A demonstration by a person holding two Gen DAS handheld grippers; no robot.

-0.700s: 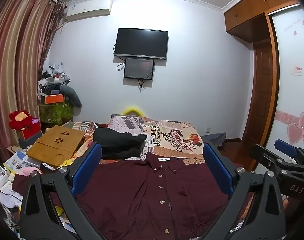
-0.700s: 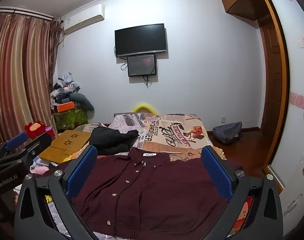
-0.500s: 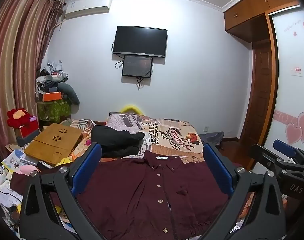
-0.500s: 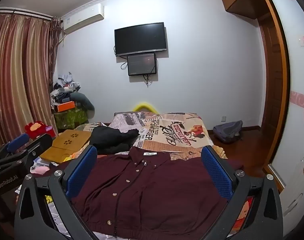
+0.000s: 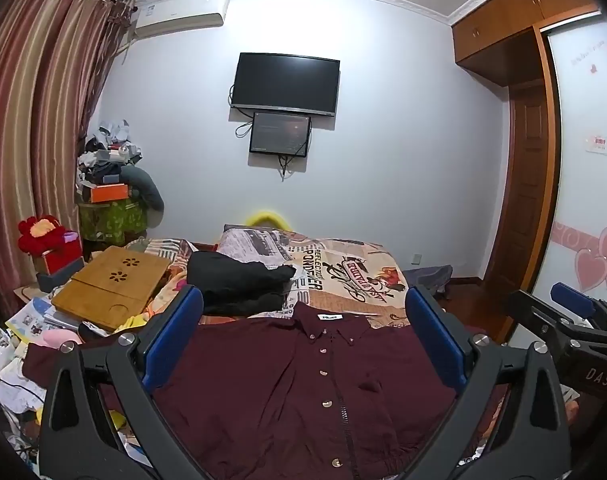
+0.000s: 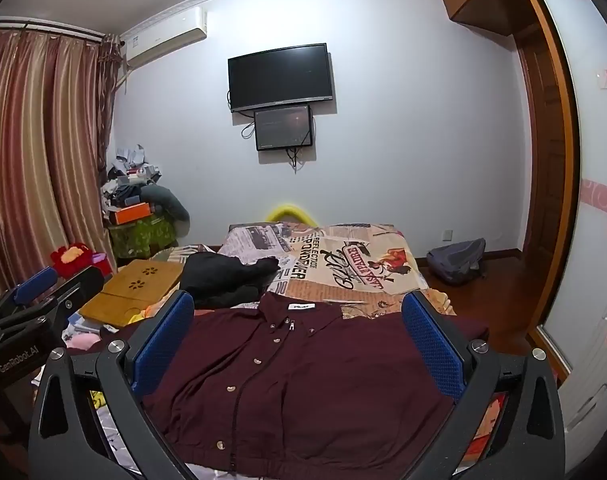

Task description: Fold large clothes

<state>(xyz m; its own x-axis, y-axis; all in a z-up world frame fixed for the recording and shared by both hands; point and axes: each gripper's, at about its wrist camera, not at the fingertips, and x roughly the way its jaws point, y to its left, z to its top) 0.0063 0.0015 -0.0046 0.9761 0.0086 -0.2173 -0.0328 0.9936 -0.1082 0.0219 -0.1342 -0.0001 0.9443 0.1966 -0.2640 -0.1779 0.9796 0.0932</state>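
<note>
Left gripper (image 5: 303, 336) and right gripper (image 6: 299, 332) hover with fingers spread wide and empty above a maroon button-up shirt (image 5: 303, 392), spread flat, front up, on the bed (image 5: 343, 276); no fold appears made yet, so all folding remains.

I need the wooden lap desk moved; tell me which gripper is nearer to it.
Left. The left gripper hovers beside the wooden lap desk; the right gripper is farther across the maroon shirt.
</note>
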